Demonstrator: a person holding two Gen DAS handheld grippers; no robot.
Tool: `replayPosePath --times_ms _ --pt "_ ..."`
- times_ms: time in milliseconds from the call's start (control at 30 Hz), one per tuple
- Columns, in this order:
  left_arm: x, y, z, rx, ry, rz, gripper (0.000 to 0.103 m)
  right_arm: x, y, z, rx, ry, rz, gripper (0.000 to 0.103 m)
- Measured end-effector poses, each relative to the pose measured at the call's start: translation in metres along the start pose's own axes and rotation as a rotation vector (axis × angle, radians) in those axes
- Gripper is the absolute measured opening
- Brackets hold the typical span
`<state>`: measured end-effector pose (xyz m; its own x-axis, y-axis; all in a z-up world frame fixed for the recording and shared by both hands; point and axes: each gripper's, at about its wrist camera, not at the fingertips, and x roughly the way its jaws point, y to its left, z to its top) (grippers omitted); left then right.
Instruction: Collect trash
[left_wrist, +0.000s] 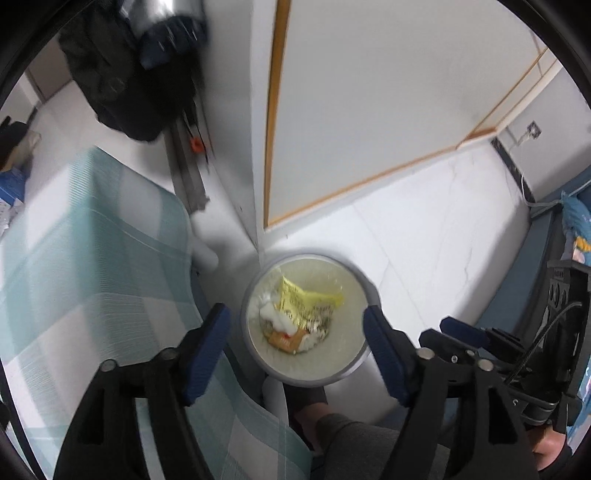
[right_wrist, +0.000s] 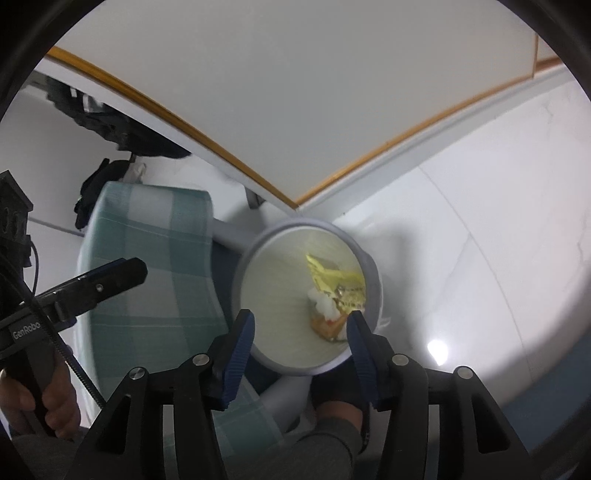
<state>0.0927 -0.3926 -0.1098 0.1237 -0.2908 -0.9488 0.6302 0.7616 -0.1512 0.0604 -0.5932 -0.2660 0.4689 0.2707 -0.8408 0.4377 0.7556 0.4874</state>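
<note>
Soft, even indoor light on my two views, white floor (right_wrist: 498, 240) washed out at right with a hard glare spot low right, motion blur smearing everything beyond my fingers (right_wrist: 240, 354), fisheye bending wall edges, black vignette in the corners

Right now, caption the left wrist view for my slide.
Open left gripper above a trash bin holding wrappers.
</note>
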Motion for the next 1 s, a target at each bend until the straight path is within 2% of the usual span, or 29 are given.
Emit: replayPosePath --times_ms 133,267,467,567,800,1000 --pt "-0.024 0.005 -0.006 -0.022 -0.061 -0.01 0.075 -0.024 0.016 -0.003 -0.028 -0.041 0.002 0.058" --pt "-0.043 0.009 -0.011 -0.033 -0.111 -0.01 0.081 -0.043 0.029 -0.006 -0.056 -0.071 0.004 0.064" --pt "-0.078 0.007 -0.023 -0.042 -0.192 -0.007 0.082 -0.066 0.044 -0.013 -0.086 -0.1 -0.011 0.074" --pt "-0.087 0.006 -0.027 -0.045 -0.221 0.004 0.087 -0.074 0.049 -0.017 -0.084 -0.108 -0.019 0.075" --pt "-0.095 0.004 -0.032 -0.045 -0.234 0.03 0.089 -0.087 0.058 -0.026 -0.111 -0.12 -0.032 0.077" --pt "-0.101 0.009 -0.034 -0.07 -0.25 0.013 0.089 -0.094 0.062 -0.027 -0.118 -0.133 -0.04 0.08"
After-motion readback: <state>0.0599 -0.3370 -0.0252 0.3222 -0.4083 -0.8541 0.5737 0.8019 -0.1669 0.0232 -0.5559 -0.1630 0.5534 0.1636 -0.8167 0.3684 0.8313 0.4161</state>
